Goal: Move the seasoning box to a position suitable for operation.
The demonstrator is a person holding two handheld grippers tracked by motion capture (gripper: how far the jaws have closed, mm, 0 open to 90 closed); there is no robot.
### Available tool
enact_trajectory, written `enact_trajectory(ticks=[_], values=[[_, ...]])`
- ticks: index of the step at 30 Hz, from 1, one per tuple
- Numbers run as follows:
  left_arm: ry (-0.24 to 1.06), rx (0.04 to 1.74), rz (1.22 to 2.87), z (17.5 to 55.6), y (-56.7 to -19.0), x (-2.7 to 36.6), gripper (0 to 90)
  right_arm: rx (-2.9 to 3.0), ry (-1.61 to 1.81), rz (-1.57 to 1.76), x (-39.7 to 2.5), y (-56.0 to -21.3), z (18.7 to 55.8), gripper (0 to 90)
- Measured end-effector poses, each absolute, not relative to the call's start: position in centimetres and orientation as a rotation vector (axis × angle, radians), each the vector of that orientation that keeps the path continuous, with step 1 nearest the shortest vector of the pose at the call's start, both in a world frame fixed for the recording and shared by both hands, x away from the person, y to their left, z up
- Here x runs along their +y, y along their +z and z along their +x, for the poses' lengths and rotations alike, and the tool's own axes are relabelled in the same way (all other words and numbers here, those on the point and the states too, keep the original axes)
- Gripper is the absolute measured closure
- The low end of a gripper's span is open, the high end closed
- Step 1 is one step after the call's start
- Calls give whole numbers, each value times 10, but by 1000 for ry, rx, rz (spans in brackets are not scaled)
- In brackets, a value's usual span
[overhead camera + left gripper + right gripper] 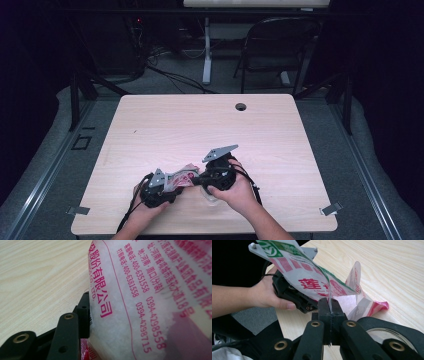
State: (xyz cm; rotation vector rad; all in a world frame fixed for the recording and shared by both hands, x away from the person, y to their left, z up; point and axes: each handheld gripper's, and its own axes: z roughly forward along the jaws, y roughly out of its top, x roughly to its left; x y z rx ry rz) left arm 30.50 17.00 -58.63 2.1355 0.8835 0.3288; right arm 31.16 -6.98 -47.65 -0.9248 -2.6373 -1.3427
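We see a person holding 2 grippers near the front edge of a light wooden tabletop (165, 120), with a plastic bag (183, 178) stretched between them. In the high view the left gripper (172, 187) sits at the bag's left end and the right gripper (200, 181) at its right end, each wrapped by a hand (239, 192). The bag is held just above the tabletop, well toward the person's side.

In the right gripper view, the right gripper (329, 305) has its 2 black jaws pressed together on a thin edge of the bag (312, 282), which rises from them as a crumpled sheet printed with red characters and a green band along its top. A loose pink and white corner of the bag droops down to the tabletop (387, 270) to the right of the jaws. Beyond the bag we see the left hand (270, 293) gripping the black body of the other gripper, whose jaws are hidden behind the sheet.

In the left gripper view, the bag (140, 297) lies very close, translucent white with magenta text and phone numbers, and white grainy contents show through it. 1 black jaw presses against the bag's left side. The other jaw is hidden behind the film, so we cannot tell whether the left jaws are clamped on it.
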Motion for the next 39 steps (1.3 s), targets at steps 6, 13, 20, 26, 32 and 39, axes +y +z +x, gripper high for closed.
enact_trajectory(ticks=[6,13,20,26,32,39], values=[[378,875,2120,302,-578,170,558,-2638,-1366,-920,-72,-470,310,900],[416,872,2111,303,-566,168,561,-2644,-1394,-915,-75,-460,311,900],[452,850,2100,309,-555,163,564,-2662,-1409,-924,-82,-448,314,900],[476,840,2091,315,-546,156,566,-2660,-1435,-932,-89,-440,318,900],[581,805,2120,317,-540,151,569,-2649,-1443,-956,-98,-440,321,900],[632,817,2109,317,-537,154,573,-2652,-1449,-957,-102,-440,319,850]])
